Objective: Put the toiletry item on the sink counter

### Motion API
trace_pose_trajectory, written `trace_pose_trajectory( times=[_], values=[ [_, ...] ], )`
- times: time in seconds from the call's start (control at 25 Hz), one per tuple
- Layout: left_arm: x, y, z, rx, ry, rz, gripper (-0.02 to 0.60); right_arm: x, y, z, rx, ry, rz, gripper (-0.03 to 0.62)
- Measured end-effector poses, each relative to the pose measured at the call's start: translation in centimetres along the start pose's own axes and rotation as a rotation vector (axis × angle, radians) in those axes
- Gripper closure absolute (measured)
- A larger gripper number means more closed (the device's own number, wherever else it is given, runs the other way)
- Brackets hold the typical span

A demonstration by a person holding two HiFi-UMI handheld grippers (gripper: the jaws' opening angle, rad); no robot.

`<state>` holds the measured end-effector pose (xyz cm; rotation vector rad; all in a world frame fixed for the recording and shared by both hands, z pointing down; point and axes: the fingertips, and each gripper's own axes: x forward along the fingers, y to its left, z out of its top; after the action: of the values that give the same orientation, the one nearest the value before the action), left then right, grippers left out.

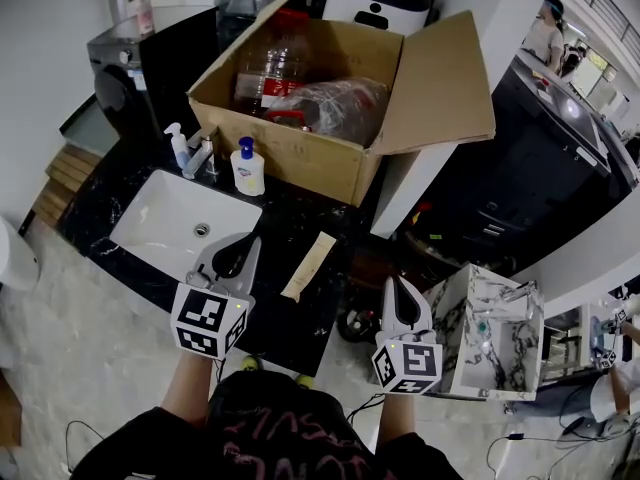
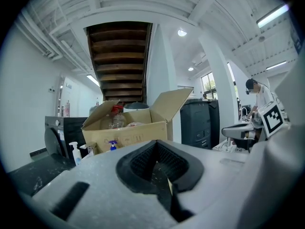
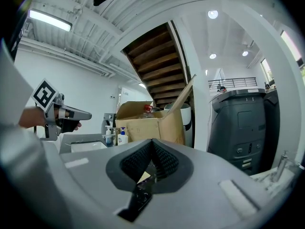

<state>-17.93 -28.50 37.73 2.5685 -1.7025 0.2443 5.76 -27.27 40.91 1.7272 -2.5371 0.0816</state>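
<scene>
Beige toiletry tube (image 1: pixel 308 266) lying flat on the dark counter (image 1: pixel 290 218), right of the white sink (image 1: pixel 160 213), left gripper (image 1: pixel 236 250) near its left, jaws together and empty, right gripper (image 1: pixel 399 296) further right, jaws likewise closed on nothing, open cardboard box (image 1: pixel 300 158) behind.

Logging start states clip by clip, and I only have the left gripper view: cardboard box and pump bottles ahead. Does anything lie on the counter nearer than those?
Observer: Yes. A beige tube lies flat on the black counter, right of the white sink basin.
Operator: Is the other one holding anything?
Observer: No. The right hand-held gripper has its jaws together on nothing.
Operator: Where does mine sit against that tube?
Observer: In the head view the left hand-held gripper, shut and empty, shows at the basin's near right corner, left of the tube and apart from it.
</scene>
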Motion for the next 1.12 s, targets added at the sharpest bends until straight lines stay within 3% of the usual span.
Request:
trace_pose_trajectory(
  times=[1.12],
  values=[
    [-0.1,-0.3,0.6,0.042,-0.006,-0.008,0.583,-0.5,0.0,1.0,-0.014,-0.025,-0.011,0.585]
  ],
)
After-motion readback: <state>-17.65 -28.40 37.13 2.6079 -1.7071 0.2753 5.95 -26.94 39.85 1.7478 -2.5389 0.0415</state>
